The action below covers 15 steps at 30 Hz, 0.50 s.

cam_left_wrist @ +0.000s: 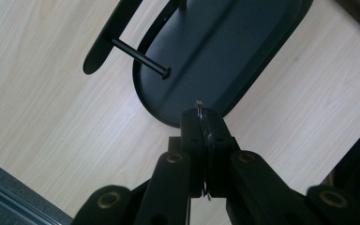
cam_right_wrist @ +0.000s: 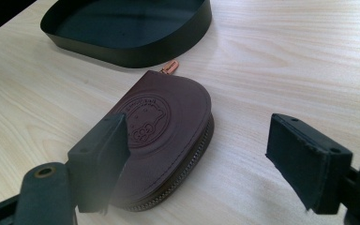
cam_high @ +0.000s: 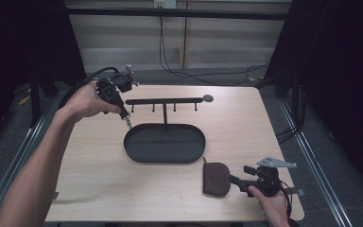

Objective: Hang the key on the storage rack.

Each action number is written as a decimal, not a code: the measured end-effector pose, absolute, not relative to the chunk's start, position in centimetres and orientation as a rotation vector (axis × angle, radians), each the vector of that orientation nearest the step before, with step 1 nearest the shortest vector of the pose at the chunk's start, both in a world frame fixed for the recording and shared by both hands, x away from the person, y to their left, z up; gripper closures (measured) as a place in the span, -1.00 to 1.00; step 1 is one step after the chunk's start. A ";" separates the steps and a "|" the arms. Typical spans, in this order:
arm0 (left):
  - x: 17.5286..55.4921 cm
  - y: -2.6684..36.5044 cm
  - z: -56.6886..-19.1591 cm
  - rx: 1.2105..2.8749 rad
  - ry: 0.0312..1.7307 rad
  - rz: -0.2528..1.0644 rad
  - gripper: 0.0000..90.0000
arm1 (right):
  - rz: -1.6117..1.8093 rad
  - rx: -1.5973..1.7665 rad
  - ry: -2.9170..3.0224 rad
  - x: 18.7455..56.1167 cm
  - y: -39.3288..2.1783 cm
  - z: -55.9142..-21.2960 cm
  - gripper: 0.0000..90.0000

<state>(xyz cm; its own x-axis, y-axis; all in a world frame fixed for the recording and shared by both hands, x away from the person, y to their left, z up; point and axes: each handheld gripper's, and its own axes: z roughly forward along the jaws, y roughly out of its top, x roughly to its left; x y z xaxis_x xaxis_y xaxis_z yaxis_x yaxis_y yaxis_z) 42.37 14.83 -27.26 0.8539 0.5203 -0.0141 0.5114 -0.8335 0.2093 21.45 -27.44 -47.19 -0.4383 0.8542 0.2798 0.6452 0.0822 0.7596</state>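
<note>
Two grippers at a wooden table (cam_high: 99,189): one pinches a key ring, one stands spread before a pouch.

Held above the left end of the black oval tray (cam_high: 164,143), beside the hook rack (cam_high: 164,101), the key ring (cam_left_wrist: 200,108) is clamped between the pressed-together jaws of the left gripper (cam_high: 127,123). The brown zipped pouch (cam_right_wrist: 164,136) lies flat on the table just beside the tray's right end, and the right gripper (cam_right_wrist: 215,154) has its jaws wide apart, one jaw in front of the pouch's edge.
</note>
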 end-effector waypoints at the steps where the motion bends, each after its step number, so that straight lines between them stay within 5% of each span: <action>1: 42.5 14.8 -27.3 2.813 0.811 0.059 0.98 | 1.281 1.510 2.122 21.5 -27.4 -47.2 -0.53; 15: 43.9 14.7 -27.8 2.803 0.864 0.045 0.98 | 1.277 1.507 2.134 21.4 -27.4 -47.2 -0.53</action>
